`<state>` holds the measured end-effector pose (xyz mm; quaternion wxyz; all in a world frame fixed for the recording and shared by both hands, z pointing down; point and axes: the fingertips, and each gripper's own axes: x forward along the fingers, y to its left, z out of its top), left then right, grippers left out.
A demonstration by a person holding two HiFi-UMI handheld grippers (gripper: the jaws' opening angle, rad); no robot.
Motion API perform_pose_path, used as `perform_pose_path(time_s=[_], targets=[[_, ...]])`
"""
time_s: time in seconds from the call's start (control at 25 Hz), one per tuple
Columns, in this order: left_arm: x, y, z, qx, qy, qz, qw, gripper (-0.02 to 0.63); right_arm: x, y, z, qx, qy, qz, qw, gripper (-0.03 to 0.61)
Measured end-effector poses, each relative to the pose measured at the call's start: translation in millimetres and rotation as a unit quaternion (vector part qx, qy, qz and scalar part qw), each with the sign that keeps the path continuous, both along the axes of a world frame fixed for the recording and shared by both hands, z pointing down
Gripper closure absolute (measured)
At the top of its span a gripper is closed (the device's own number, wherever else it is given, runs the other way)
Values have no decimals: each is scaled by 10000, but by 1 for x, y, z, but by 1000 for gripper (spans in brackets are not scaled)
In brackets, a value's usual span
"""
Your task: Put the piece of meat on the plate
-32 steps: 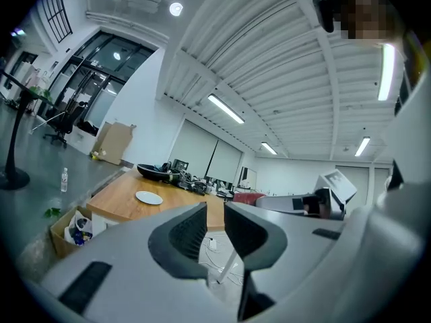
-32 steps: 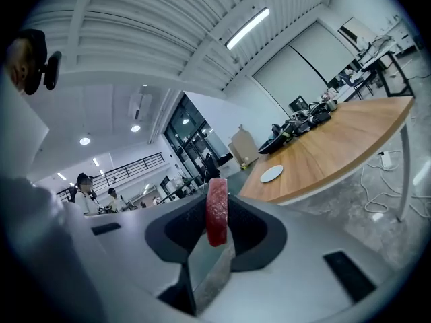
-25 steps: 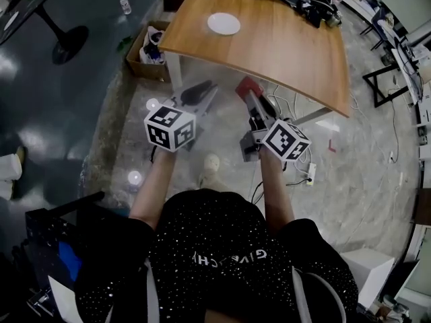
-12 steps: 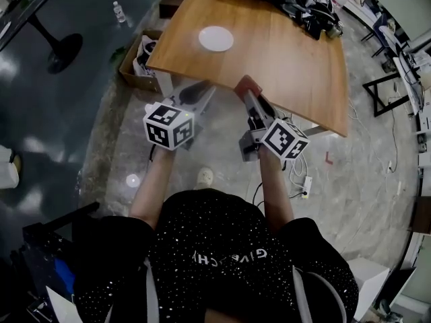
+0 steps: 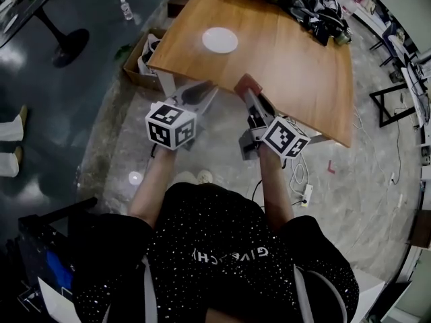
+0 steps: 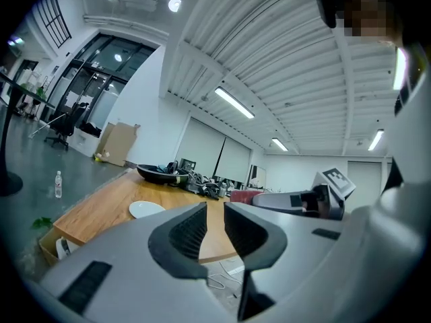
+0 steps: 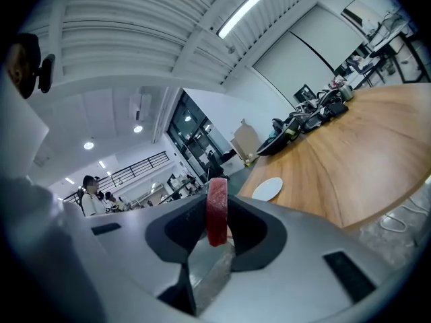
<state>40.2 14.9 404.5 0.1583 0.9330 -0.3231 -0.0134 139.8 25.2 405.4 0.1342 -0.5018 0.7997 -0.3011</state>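
Right gripper [image 5: 250, 91]: held level in the person's right hand at the centre of the head view, with its marker cube [image 5: 285, 138] at the rear. Its jaws are pinching the piece of meat [image 7: 217, 215], a red slab standing upright between the pads. The slab's top edge rises above the pads and its lower end hangs just below them. In the head view the meat shows as a red patch at the gripper's tip, seen against the near edge of the surface [image 5: 296, 66].

Left gripper [image 5: 199, 93]: held level just beside the right one, to its left in the head view. Its jaws are parted by a narrow gap, the pads do not touch, and nothing sits between them.

Plate [image 5: 220, 40]: white and round, lying flat on the surface at upper centre of the head view, well apart from both grippers.

Surface: a wooden top filling the upper right of the head view.

Cables and gear [image 5: 306, 2]: a dark pile at the far end of the surface, along the top edge of the frame.

Cardboard box [image 5: 139, 58]: on the floor [image 5: 81, 99], at the left corner of the surface.

Bottle [image 5: 124, 7]: clear, upright on the floor, upper left of the frame.
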Motion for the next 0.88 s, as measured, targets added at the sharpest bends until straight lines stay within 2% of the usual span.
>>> perform_pose_path(time_s=[0.32,0.6,0.88], targets=[[0,1,-3,4,29,-69,10000,526,1,3,0,6,-20,-66,10000,479],[-2,0,8,-156,-5,-204,9997,526,5,4,11,-138,-26,-116,9998,479],[5,-17,9,-190,-42,-233,9995,526,13,-11,13,-204,-58,-142,9997,479]])
